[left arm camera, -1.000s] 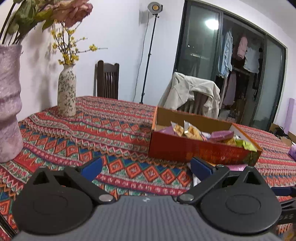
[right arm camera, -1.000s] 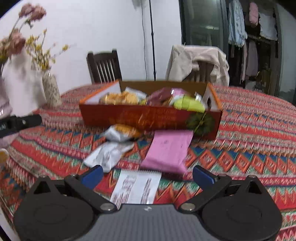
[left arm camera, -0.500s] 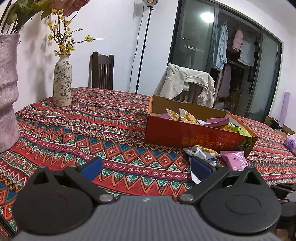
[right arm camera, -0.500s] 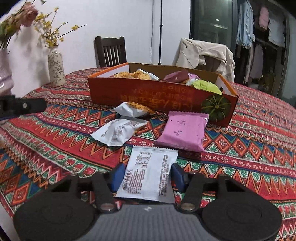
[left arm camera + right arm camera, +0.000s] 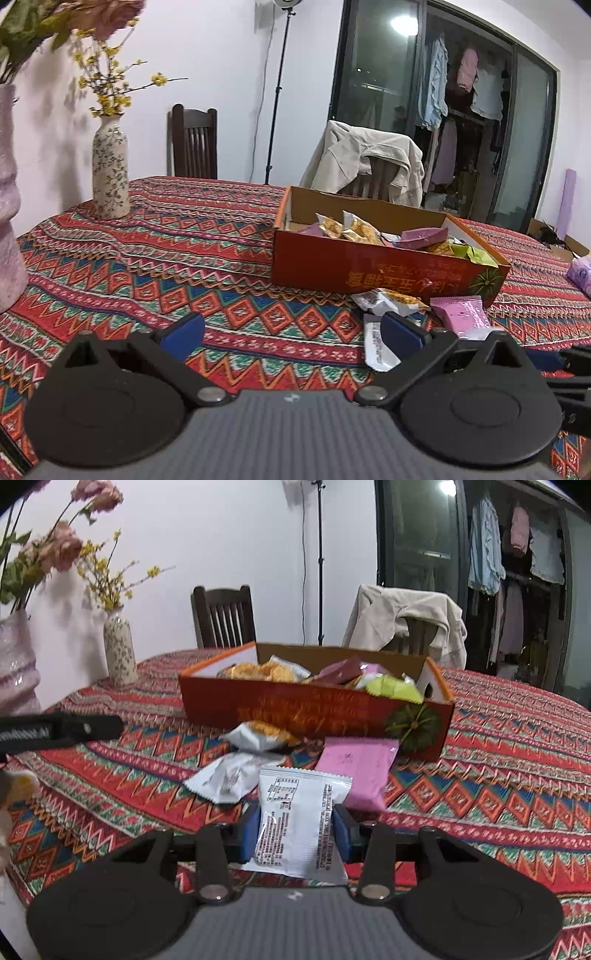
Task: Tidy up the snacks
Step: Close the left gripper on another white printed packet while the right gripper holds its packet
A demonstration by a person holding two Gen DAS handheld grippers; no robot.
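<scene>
An orange cardboard box holding several snack packets stands on the patterned tablecloth. In front of it lie a pink packet, a crumpled white packet and a white-and-orange packet. A white printed packet sits between the blue pads of my right gripper; the jaws are closing and both pads touch its sides. My left gripper hangs open over bare cloth, left of the box, with nothing between its fingers. The same loose packets show in the left wrist view.
A patterned vase and a big pink vase with flowers stand at the table's left. Two chairs, one draped with a beige jacket, and a light stand are behind. A purple pack lies at the far right.
My right gripper's jaws went from wide open to pressed against the white printed packet, which now sits tilted up between them. The left gripper stayed open and barely moved.
</scene>
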